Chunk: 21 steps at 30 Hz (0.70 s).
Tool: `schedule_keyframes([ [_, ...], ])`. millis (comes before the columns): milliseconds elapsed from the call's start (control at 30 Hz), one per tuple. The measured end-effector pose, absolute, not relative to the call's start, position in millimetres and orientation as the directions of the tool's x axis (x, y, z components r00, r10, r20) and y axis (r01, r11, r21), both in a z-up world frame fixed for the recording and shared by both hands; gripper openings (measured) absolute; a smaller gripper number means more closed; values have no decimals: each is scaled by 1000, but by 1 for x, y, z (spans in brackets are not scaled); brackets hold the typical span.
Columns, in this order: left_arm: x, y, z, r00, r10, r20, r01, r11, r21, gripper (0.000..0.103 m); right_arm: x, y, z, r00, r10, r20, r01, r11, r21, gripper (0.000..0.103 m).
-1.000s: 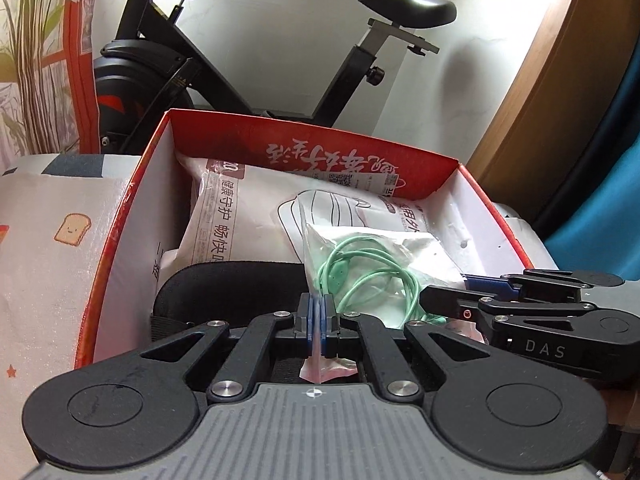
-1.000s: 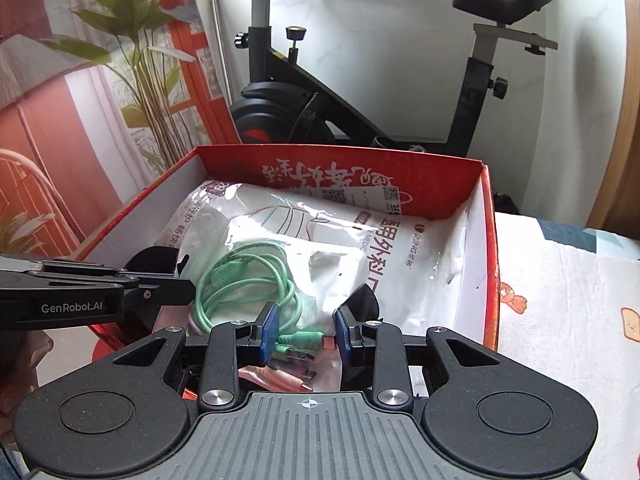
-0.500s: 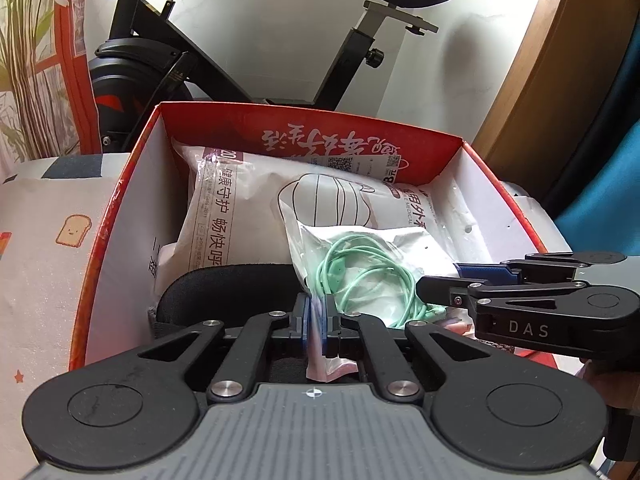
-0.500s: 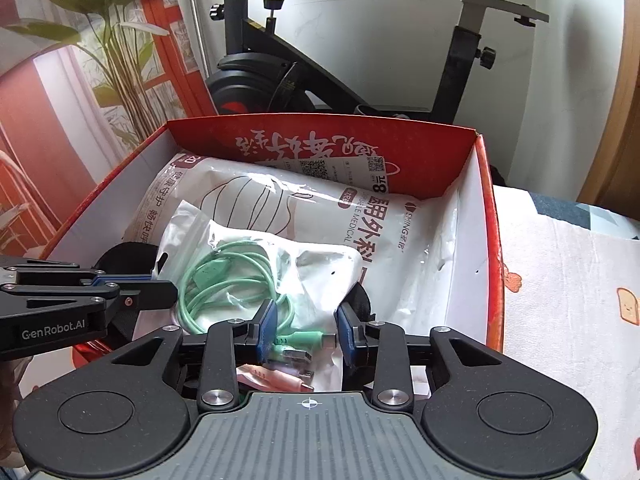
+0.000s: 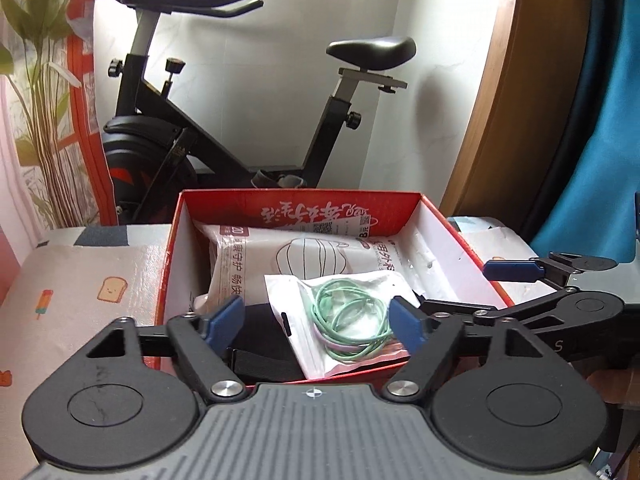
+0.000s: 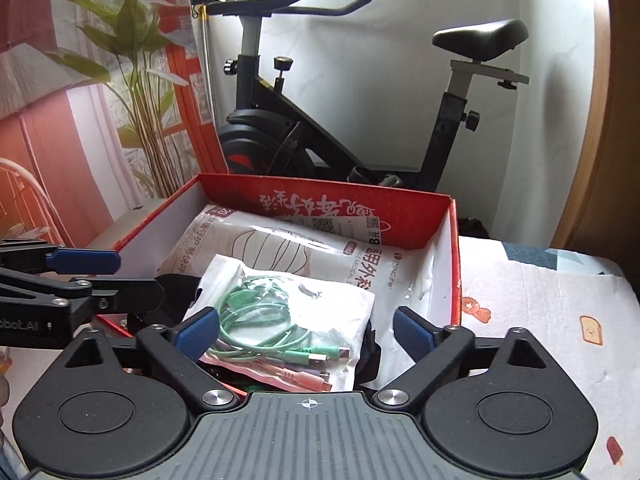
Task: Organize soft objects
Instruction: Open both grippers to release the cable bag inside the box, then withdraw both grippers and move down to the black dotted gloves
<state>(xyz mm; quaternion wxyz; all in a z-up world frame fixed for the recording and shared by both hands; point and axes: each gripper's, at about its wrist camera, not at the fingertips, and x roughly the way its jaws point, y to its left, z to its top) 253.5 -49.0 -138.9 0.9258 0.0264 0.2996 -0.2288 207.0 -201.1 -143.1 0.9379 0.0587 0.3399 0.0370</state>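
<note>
1. Starting at the fingers: the left gripper [image 5: 316, 322] has its blue pads [image 5: 224, 322] spread wide and grasps nothing; the right gripper [image 6: 306, 330] is likewise released, its pads [image 6: 412, 334] apart on either side of the cable pouch [image 6: 296, 316] without touching it, as far as the right wrist view shows.

2. The pouch lies inside the red box [image 6: 332, 200], at its near end, resting on a large white mask pack [image 6: 280, 248] and partly on a black fabric item [image 5: 256, 344] beneath.

3. Handling, as I judge it: the pouch looks light, thin and floppy, with a slick plastic skin. The coiled green cable [image 5: 352, 326] inside makes a soft lump; the connectors [image 6: 316, 360] at the near edge are the only stiff parts. Not fragile, but likely to slide or sag if pinched at one corner.

4. Where to hold: the flat sealed margin near the hang hole [image 5: 285, 318] seems to offer a clean pinch; a grip across the cable bundle would be firmer but bulkier.

5. The mask pack below is larger, pillowy and equally slippery, so pressing down on it could shift the pouch.

6. Outward: the box sits on a cloth-covered surface [image 6: 540, 300] printed with toast figures; an exercise bike [image 6: 360, 128] stands behind, against the wall.
</note>
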Motion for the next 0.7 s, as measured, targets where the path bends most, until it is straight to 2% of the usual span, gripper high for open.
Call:
schedule_keyframes([
  [33, 247, -46, -136, 736, -392, -552, 425, 902, -73, 98, 202, -202, -140, 780, 99, -618, -19, 991, 134, 103],
  [133, 230, -37, -129, 779, -368, -507, 403, 914, -43, 103, 185, -204, -133, 817, 80, -571, 1, 990, 140, 103],
  [367, 198, -9, -134, 824, -339, -454, 356, 933, -50, 103, 141, -205, -124, 884, 71, -462, 13, 984, 177, 103],
  [467, 191, -1, -147, 796, -370, -480, 379, 922, -81, 103, 122, -203, -130, 907, 59, -418, 16, 985, 174, 103],
  [700, 183, 12, -182, 760, -368, -536, 339, 928, -156, 103, 88, -196, -156, 924, 1, -383, 69, 983, 168, 103],
])
